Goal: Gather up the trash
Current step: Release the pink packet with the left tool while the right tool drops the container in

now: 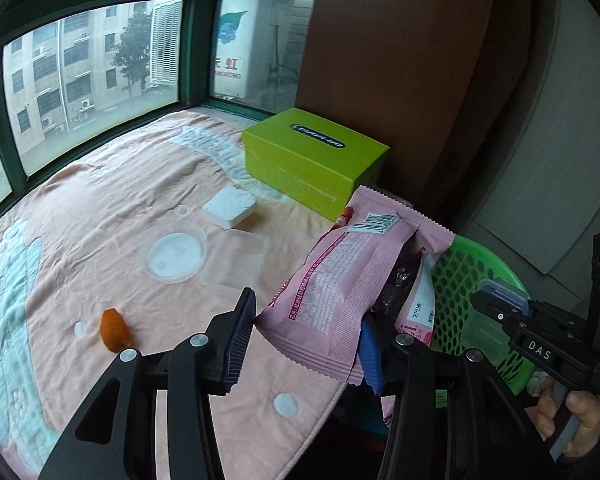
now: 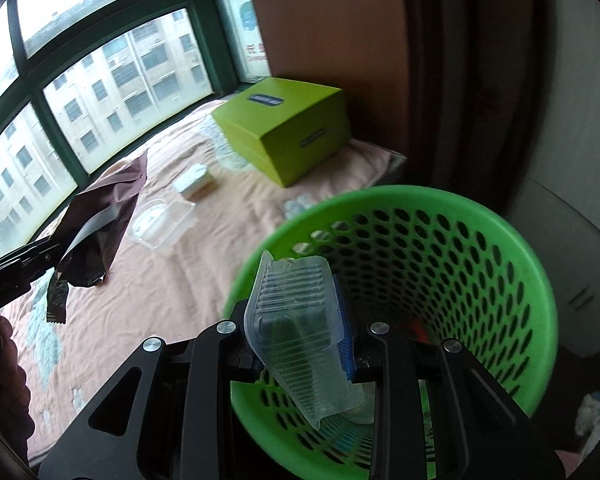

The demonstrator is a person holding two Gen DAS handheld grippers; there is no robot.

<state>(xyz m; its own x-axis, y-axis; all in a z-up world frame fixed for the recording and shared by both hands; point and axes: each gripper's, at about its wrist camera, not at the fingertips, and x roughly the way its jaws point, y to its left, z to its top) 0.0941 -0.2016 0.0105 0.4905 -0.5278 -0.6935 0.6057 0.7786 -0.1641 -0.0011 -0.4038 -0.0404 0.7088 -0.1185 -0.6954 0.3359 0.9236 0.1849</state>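
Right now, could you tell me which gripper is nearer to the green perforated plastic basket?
Right. The right gripper, holding a clear plastic tray, is directly above the green perforated plastic basket. The left gripper, gripping pink snack wrappers, hangs over the bed beside it.

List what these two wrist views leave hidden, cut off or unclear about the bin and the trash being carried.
- Bin floor: right wrist view, mostly hidden by the clear plastic tray and the right gripper.
- Bin in the left wrist view: largely covered by the pink wrapper.
- Dark packet behind the wrapper: label unreadable, mostly covered.
- Left gripper: wrapper hides one pad's contact.
- Wrapper print: too small to read.
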